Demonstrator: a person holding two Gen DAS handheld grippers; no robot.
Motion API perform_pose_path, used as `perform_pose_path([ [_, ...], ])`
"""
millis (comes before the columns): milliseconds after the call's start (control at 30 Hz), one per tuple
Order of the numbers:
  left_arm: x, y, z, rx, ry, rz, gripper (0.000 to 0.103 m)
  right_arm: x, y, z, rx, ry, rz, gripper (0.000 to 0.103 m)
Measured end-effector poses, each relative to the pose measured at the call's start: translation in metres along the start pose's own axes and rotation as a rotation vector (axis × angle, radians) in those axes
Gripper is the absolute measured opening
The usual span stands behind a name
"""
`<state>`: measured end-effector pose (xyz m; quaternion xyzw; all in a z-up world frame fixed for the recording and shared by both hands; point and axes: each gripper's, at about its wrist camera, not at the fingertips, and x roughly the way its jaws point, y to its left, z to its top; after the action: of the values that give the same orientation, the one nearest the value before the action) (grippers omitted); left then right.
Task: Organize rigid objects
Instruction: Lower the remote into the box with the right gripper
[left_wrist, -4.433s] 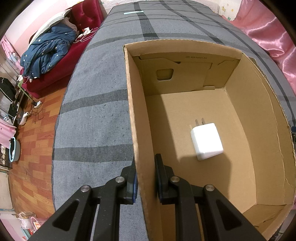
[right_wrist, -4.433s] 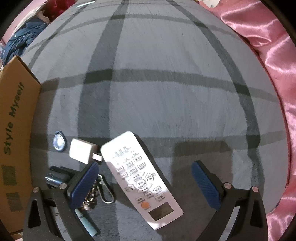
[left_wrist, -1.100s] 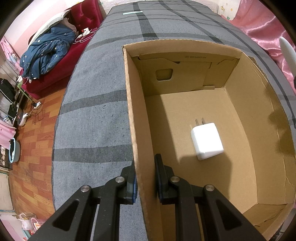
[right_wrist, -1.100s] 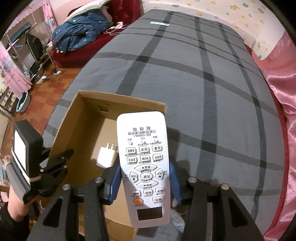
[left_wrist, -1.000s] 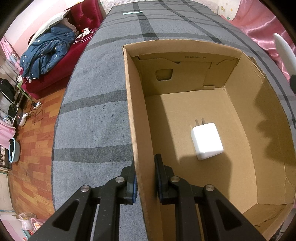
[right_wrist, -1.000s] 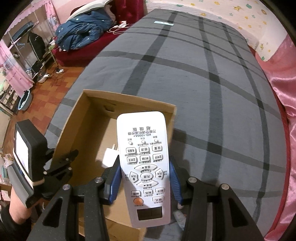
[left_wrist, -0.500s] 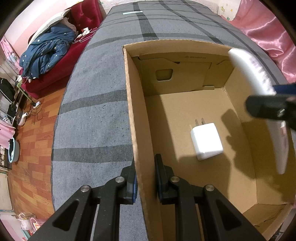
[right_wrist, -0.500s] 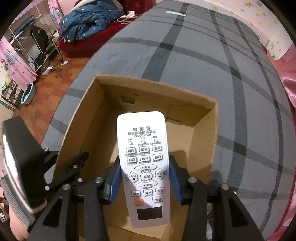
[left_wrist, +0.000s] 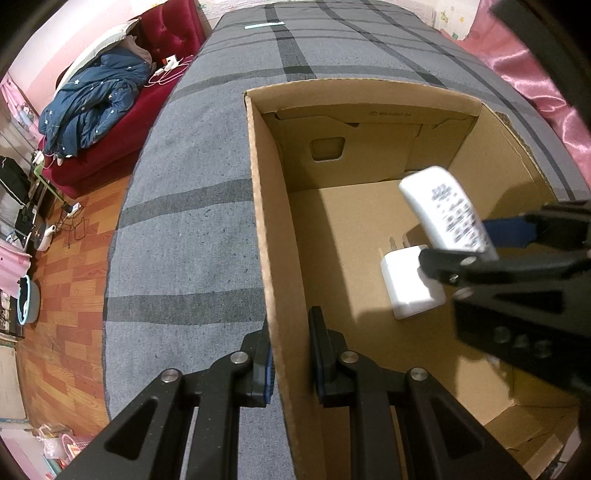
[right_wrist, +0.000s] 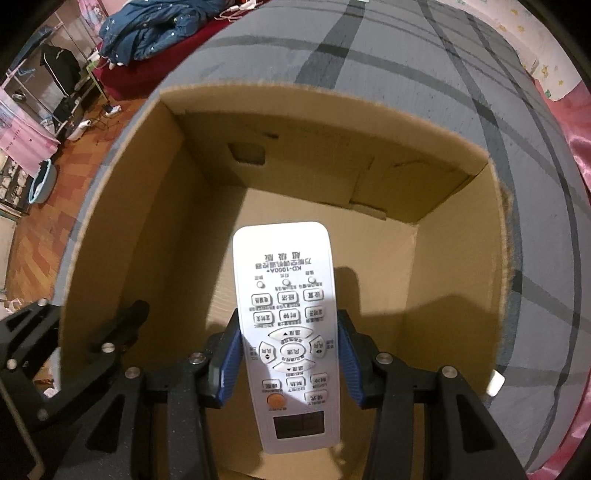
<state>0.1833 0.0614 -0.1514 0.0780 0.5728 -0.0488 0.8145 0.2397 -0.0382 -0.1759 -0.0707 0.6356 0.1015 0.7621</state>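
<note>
The right hand-held gripper (right_wrist: 290, 360) grasps the white remote (right_wrist: 286, 332) by its long sides, nose-down inside the cardboard box (left_wrist: 369, 122). Let go here, it could land on the white charger (left_wrist: 410, 284) at its 6 o'clock and knock it. The left hand-held gripper (left_wrist: 291, 350) is clenched on the box's wall; slip, and the box shifts. All sits on a grey plaid bed (left_wrist: 192, 206); a red sofa (left_wrist: 122, 107) lies at 10 o'clock, over wood flooring.

Grey plaid-covered bed (left_wrist: 192, 236), open cardboard box (left_wrist: 280, 258) on it, perhaps a small white object (right_wrist: 495, 383) beside
</note>
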Motion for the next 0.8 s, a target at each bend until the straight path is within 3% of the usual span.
perform_pose_path([
  [300,0.0,0.0,0.0,0.001,0.0,0.0,0.018,0.02,0.006,0.0,-0.007,0.026,-0.028,0.051],
  [800,0.0,-0.001,-0.001,0.006,-0.002,0.006,0.018,0.016,0.006,0.006,-0.015,0.01,-0.012,0.054],
])
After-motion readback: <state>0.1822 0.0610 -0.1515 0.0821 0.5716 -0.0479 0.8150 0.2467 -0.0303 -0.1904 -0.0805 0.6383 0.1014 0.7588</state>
